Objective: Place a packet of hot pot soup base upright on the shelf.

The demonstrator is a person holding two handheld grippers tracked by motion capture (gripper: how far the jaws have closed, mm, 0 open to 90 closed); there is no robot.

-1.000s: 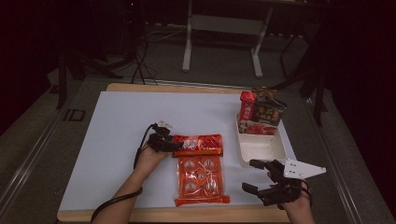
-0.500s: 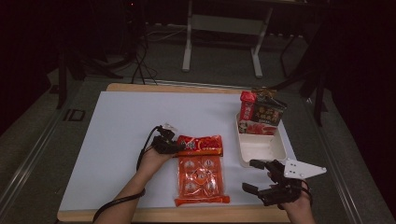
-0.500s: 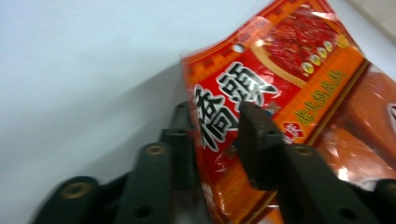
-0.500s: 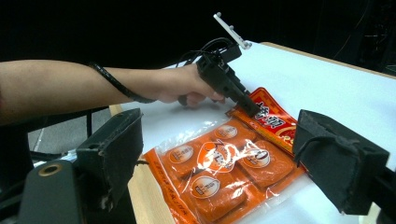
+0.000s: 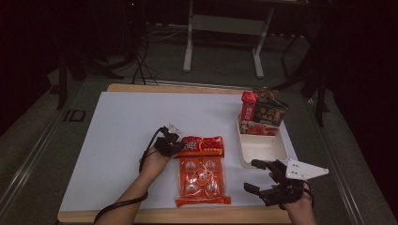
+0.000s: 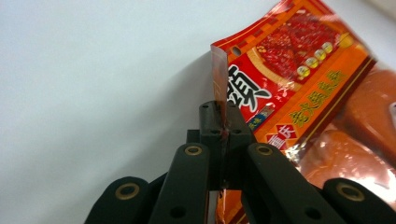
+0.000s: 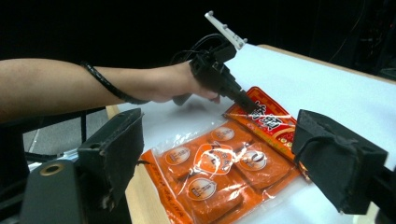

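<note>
My left gripper has just closed, its fingers clamped on the red-and-orange snack packet's far left corner (grasp step). Right gripper fingers stand apart, empty; next I'd lift gently toward the white tray.

The left and far stretches of the desk are left bare for passage. The right side is blocked by the white tray and upright packets; the near middle is covered by the orange pack.

White tray on tabletop, far right; red carton and dark snack packets standing at its far end.
</note>
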